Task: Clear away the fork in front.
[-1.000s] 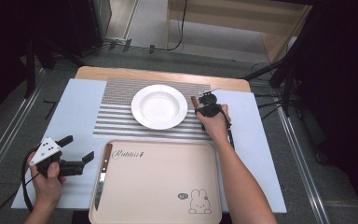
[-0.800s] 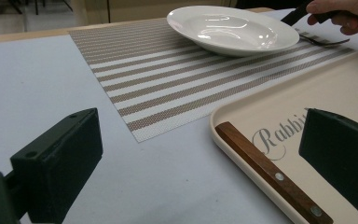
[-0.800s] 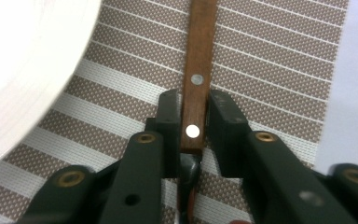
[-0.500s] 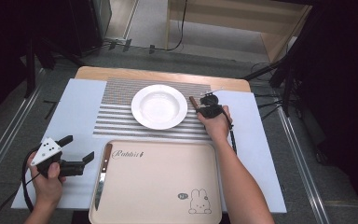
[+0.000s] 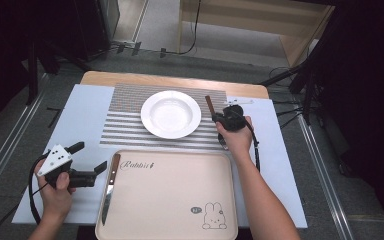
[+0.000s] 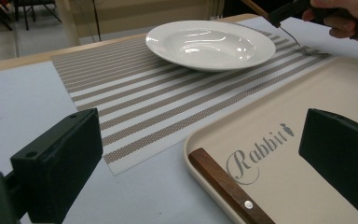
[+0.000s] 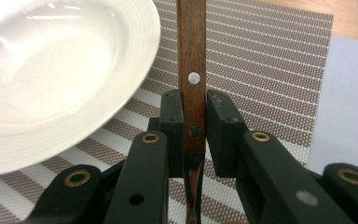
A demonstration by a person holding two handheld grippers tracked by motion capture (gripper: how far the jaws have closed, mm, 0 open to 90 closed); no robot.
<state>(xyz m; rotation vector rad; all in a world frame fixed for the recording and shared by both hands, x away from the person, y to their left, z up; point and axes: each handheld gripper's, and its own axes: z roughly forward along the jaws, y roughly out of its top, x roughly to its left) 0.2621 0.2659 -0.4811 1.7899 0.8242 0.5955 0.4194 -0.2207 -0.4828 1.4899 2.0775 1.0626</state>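
My right gripper [image 5: 219, 118] [image 7: 195, 114] is shut on the wooden handle of a fork [image 7: 192, 56], just right of the white plate [image 5: 170, 114]. The handle [image 5: 209, 104] points away from me. In the left gripper view the fork's metal tines [image 6: 313, 50] slant down to the striped mat; I cannot tell whether they touch it. My left gripper [image 5: 87, 157] [image 6: 200, 154] stands open at the tray's near left, with nothing between its jaws. A wooden-handled knife [image 5: 109, 187] [image 6: 226, 186] lies along the left edge of the beige tray [image 5: 180, 200].
The plate [image 6: 209, 44] [image 7: 51, 79] rests on a brown-and-white striped placemat [image 5: 125, 122] over a pale blue sheet [image 5: 77, 112]. The tray [image 6: 279, 172] has "Rabbit" lettering and a rabbit drawing. A small white strip [image 5: 238, 101] lies beyond my right hand.
My right hand has drawn slightly back toward the tray with the fork in its grip. The left hand has stayed where it was.
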